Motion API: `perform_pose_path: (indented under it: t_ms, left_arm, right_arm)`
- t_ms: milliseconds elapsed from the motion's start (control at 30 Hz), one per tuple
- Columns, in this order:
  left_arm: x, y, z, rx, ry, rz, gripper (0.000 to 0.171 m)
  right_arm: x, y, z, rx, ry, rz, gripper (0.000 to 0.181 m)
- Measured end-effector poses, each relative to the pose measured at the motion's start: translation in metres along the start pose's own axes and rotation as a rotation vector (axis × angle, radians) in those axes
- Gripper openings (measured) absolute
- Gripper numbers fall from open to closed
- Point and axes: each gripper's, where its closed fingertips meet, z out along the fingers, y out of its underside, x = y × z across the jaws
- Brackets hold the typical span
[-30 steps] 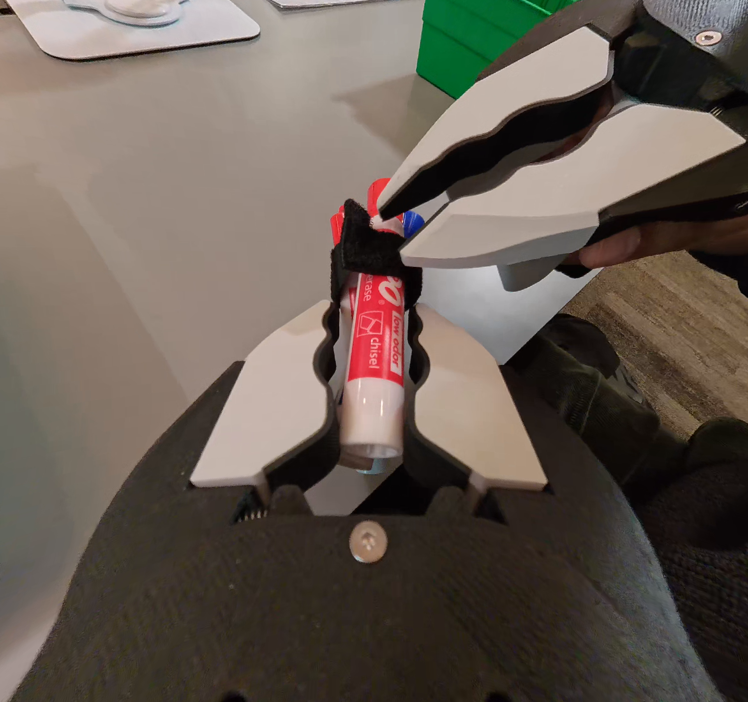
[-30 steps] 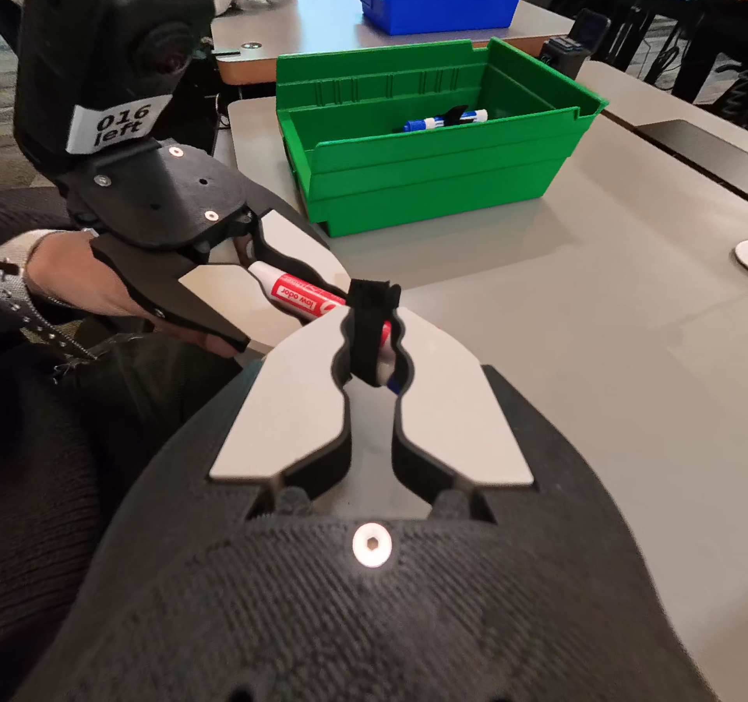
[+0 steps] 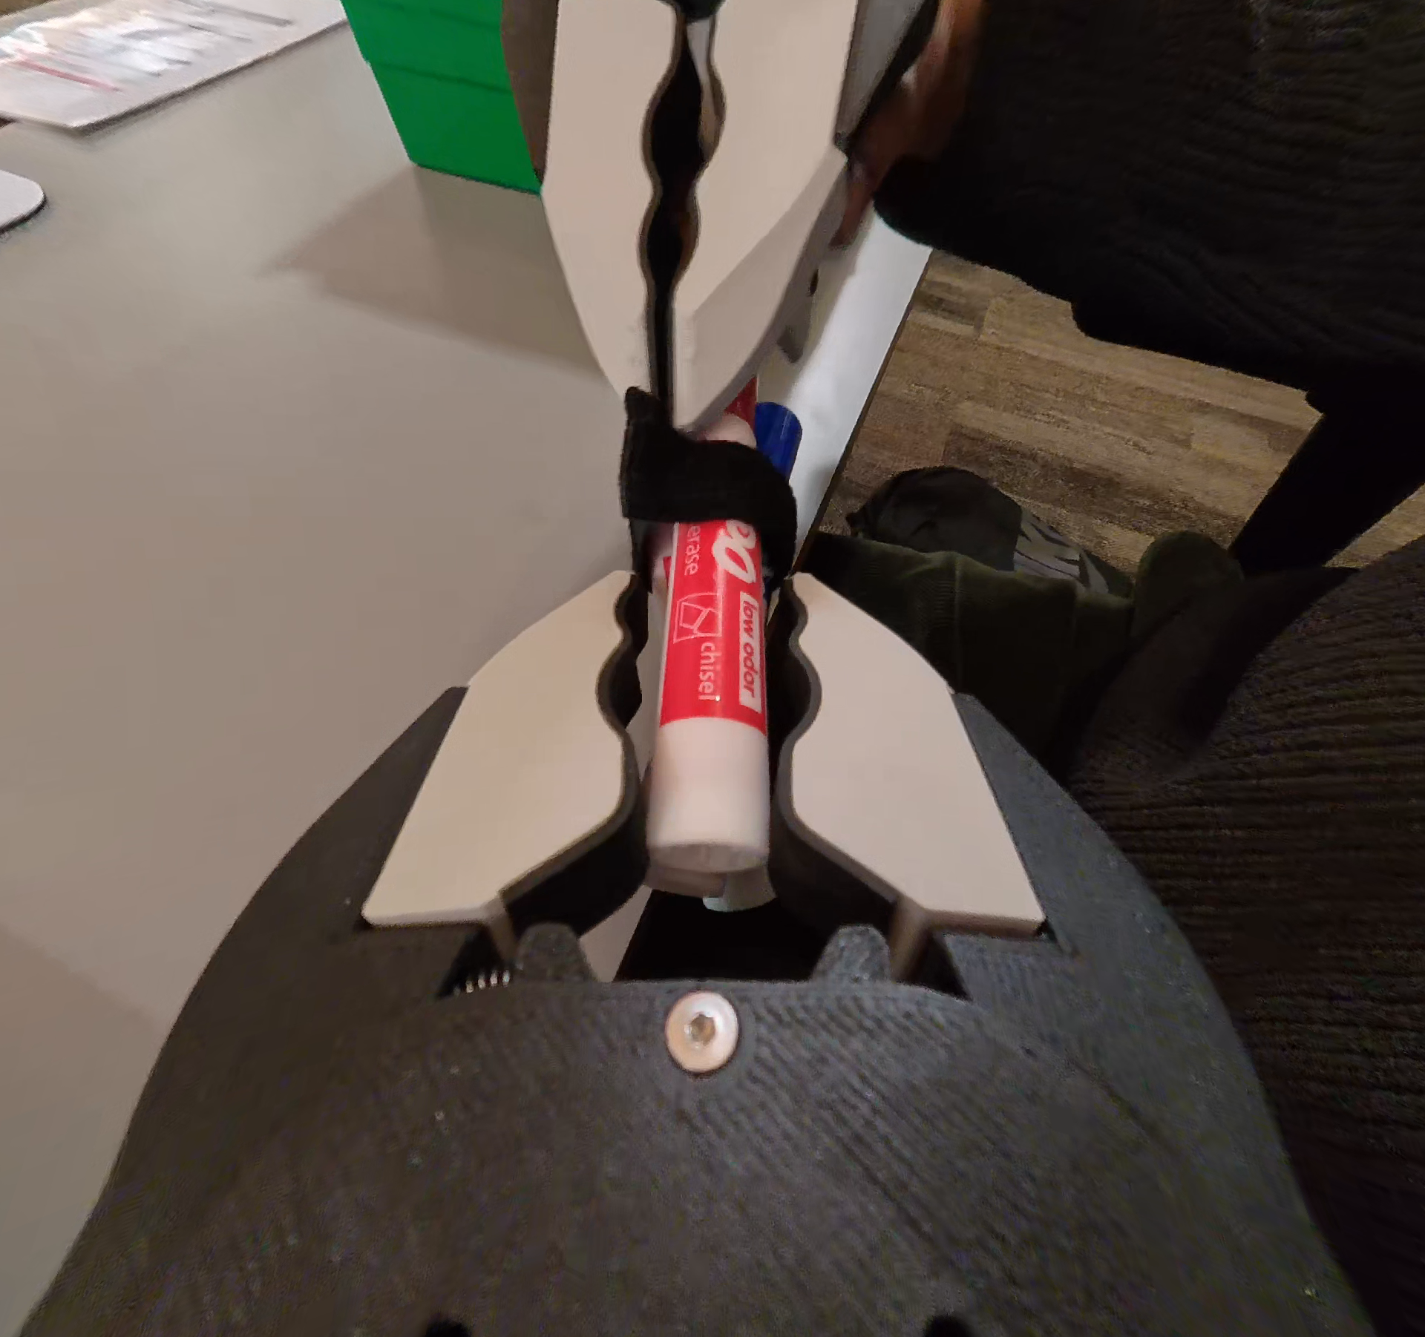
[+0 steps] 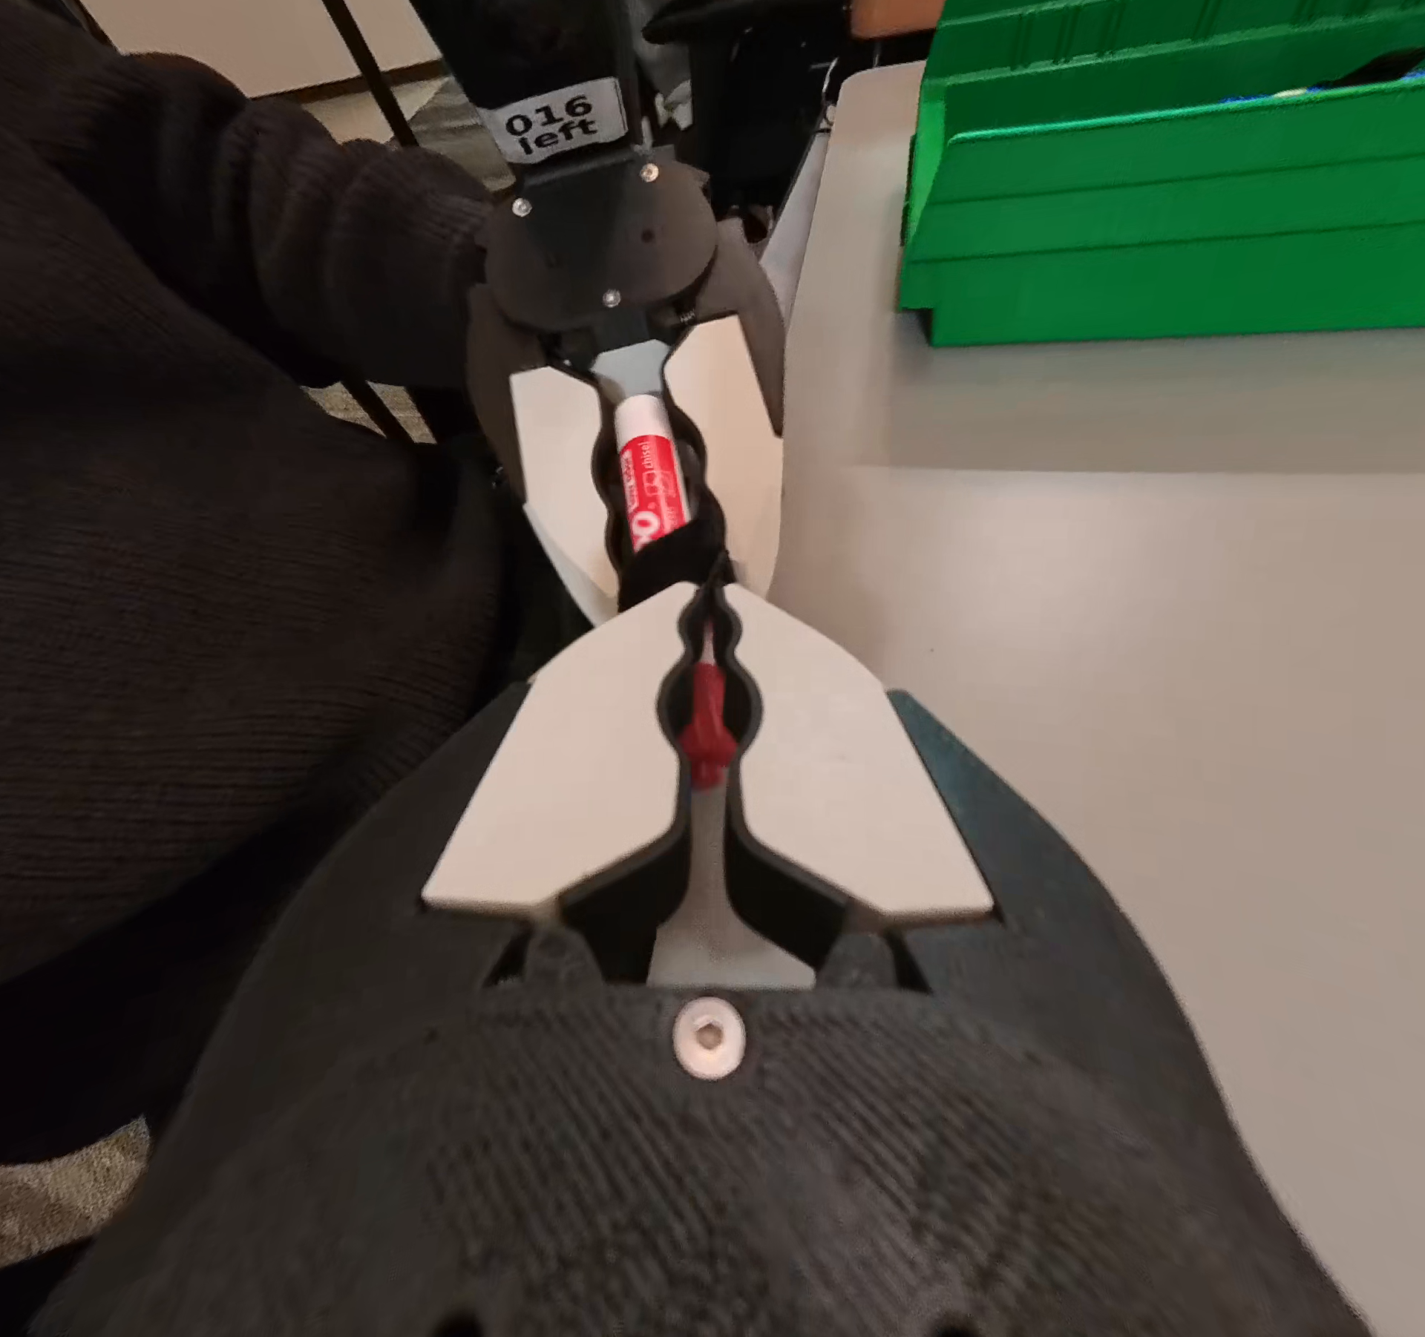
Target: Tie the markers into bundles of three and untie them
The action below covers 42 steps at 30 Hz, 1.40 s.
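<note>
Counter (image 3: 231, 452): grey; green bin (image 3: 432, 67) at rear.
Left gripper (image 3: 705, 583): fingers clamped on strapped marker bundle (image 3: 713, 675).
Right gripper (image 4: 713, 591): fingers nearly together, apparently pinching black strap (image 3: 694, 483).

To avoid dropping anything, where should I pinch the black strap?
Pinch the strap at its raised loose end on the bundle's left, coming from the cap end; the rest lies flat on the markers, and the left gripper blocks the other end.
</note>
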Motion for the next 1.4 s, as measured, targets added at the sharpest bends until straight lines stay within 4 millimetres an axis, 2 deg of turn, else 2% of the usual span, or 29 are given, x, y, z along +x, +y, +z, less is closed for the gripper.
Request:
perform_pose_path:
  t_ms: [133, 200, 300, 433, 533, 767, 1100, 1300, 1400]
  left_arm:
    - [0.005, -0.015, -0.002, 0.051, 0.012, 0.030, 0.033]
    - [0.005, -0.015, 0.002, 0.027, -0.005, 0.038, 0.033]
    - [0.006, -0.014, 0.009, 0.018, 0.010, 0.044, 0.033]
    - [-0.015, -0.015, 0.018, 0.015, -0.042, -0.056, 0.033]
    - [-0.021, -0.016, 0.022, 0.029, -0.010, -0.113, 0.033]
    - [-0.023, -0.028, 0.023, 0.079, 0.047, -0.188, 0.033]
    - [-0.050, -0.016, 0.020, 0.054, -0.058, -0.279, 0.033]
    - [-0.061, -0.018, 0.012, 0.090, -0.071, -0.353, 0.033]
    - [-0.063, -0.019, 0.012, 0.098, -0.073, -0.367, 0.033]
  right_arm:
    - [0.019, 0.011, -0.008, -0.048, 0.136, 0.004, 0.002]
    - [0.016, 0.009, -0.012, -0.013, 0.126, 0.038, 0.001]
    - [0.023, 0.013, -0.022, -0.025, 0.220, 0.047, 0.002]
    - [0.054, 0.028, -0.043, -0.021, 0.468, 0.115, 0.001]
    - [0.069, 0.032, -0.065, 0.032, 0.608, 0.173, 0.002]
    - [0.071, 0.024, -0.104, 0.155, 0.726, 0.224, 0.002]
    - [0.069, -0.005, -0.140, 0.269, 0.834, 0.216, 0.001]
    - [0.071, -0.002, -0.158, 0.299, 0.877, 0.225, 0.002]
    - [0.072, -0.002, -0.176, 0.316, 0.945, 0.221, 0.002]
